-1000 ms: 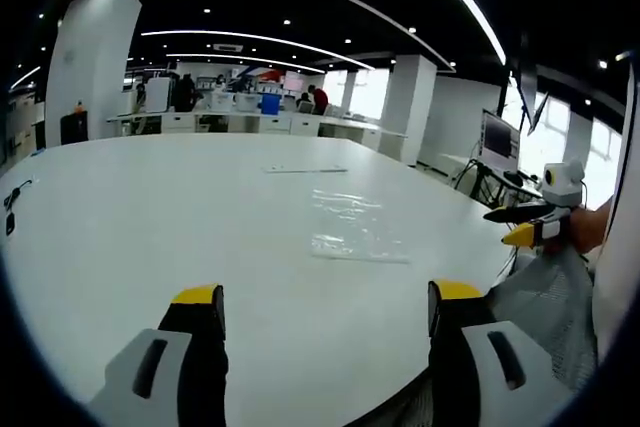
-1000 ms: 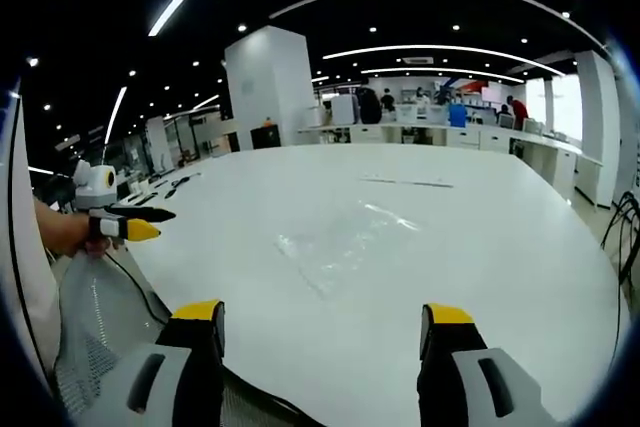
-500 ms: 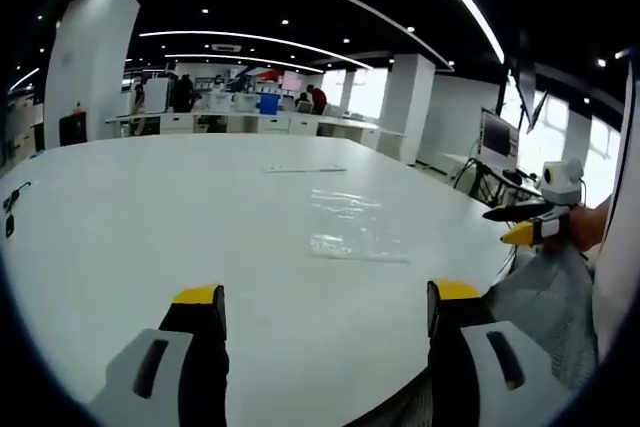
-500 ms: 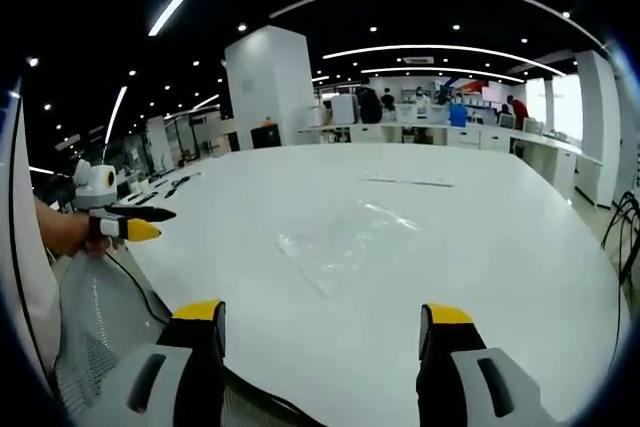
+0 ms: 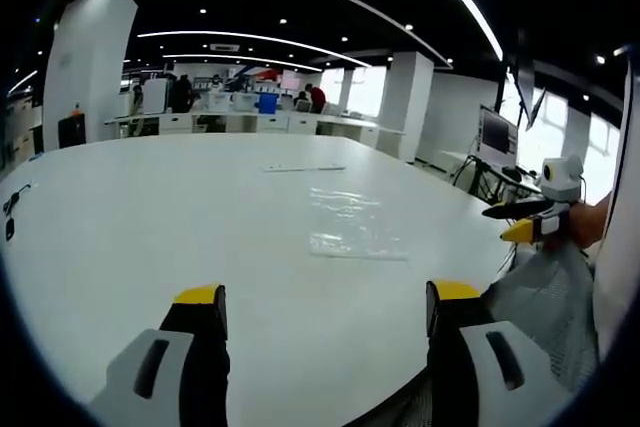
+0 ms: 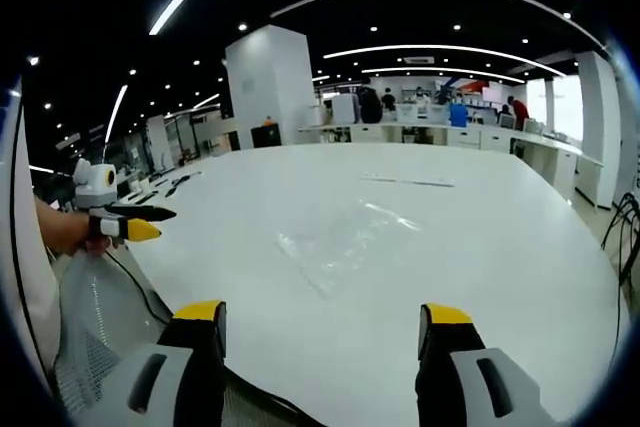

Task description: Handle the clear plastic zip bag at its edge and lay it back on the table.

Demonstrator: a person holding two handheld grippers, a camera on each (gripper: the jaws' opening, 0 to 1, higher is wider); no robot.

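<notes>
A clear plastic zip bag [image 5: 352, 222] lies flat on the white table [image 5: 150, 207], well ahead of both grippers; the right gripper view has the bag [image 6: 340, 242] at its centre. My left gripper [image 5: 325, 297] stands open near the table's front edge, nothing between its yellow-tipped jaws. Open too, my right gripper [image 6: 322, 312] hangs over the near edge. Each gripper appears in the other's view: the right gripper [image 5: 525, 225] at the right, the left gripper [image 6: 135, 223] at the left, both off the table.
A thin strip [image 5: 305, 169] lies further back on the table, beyond the bag. A small dark object [image 5: 10, 209] sits at the table's left edge. White pillars [image 6: 268, 87], desks and people stand far behind. A hand [image 6: 60, 229] holds the left gripper.
</notes>
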